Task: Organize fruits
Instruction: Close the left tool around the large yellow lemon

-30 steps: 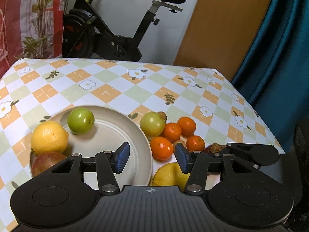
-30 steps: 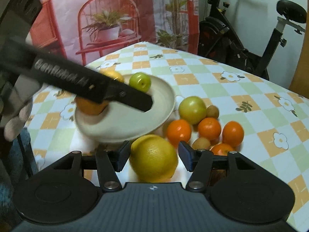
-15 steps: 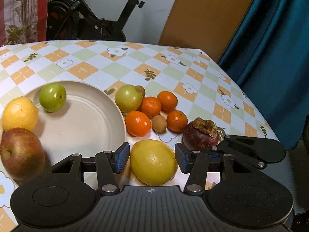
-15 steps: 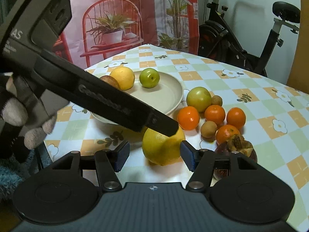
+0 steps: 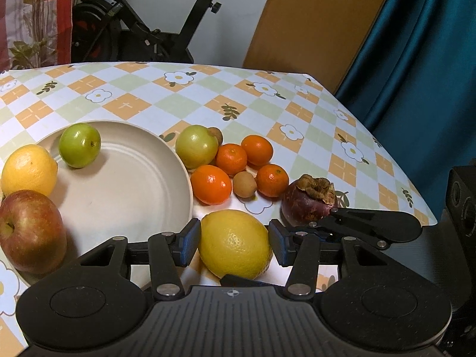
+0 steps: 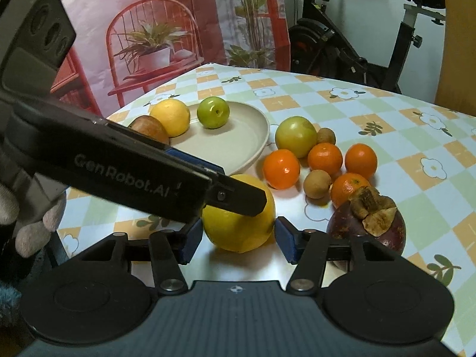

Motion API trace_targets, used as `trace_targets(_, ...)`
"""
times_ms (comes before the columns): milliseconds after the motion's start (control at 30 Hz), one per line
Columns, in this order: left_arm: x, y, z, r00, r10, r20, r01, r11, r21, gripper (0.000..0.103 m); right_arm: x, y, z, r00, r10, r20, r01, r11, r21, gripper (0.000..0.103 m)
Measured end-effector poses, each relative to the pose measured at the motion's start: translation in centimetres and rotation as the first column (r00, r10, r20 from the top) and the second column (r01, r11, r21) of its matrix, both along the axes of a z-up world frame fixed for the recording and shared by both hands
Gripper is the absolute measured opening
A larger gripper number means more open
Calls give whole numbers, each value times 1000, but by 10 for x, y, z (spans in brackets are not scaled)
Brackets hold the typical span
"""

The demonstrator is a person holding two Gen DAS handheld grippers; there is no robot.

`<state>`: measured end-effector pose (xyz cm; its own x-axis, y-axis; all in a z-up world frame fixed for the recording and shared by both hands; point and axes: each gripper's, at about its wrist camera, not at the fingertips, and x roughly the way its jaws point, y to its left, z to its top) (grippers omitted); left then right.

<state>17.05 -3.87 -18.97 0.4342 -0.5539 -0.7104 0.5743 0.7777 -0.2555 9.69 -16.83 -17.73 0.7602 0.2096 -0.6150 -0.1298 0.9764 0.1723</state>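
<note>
Looks like the pick-up step: both tongs are lined up on the big yellow lemon (image 5: 235, 244) sitting on the checked flowery tablecloth (image 5: 208, 101) near its front edge, just beside the beige round plate (image 5: 128, 184). The right gripper (image 6: 235, 239) is closing with the lemon between its blue pads, which look just about touching. The left gripper (image 5: 235, 245) brackets the same lemon, part open, pads at its sides; can't tell if they press. Next it needs a firm squeeze, then a lift over the plate rim.

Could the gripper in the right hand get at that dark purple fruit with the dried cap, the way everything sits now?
Probably yes. The purple fruit lies on bare cloth just beside the right gripper, nothing over it. But the yellow lemon sits between that gripper's closing jaws, so it would have to shift sideways first.
</note>
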Motion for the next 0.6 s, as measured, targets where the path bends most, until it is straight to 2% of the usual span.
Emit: trace_targets(600,-14,5,-3,1000,20,20,-19,1000,-19,53,-7,5,-6,999,-41,22,41,999,9,58)
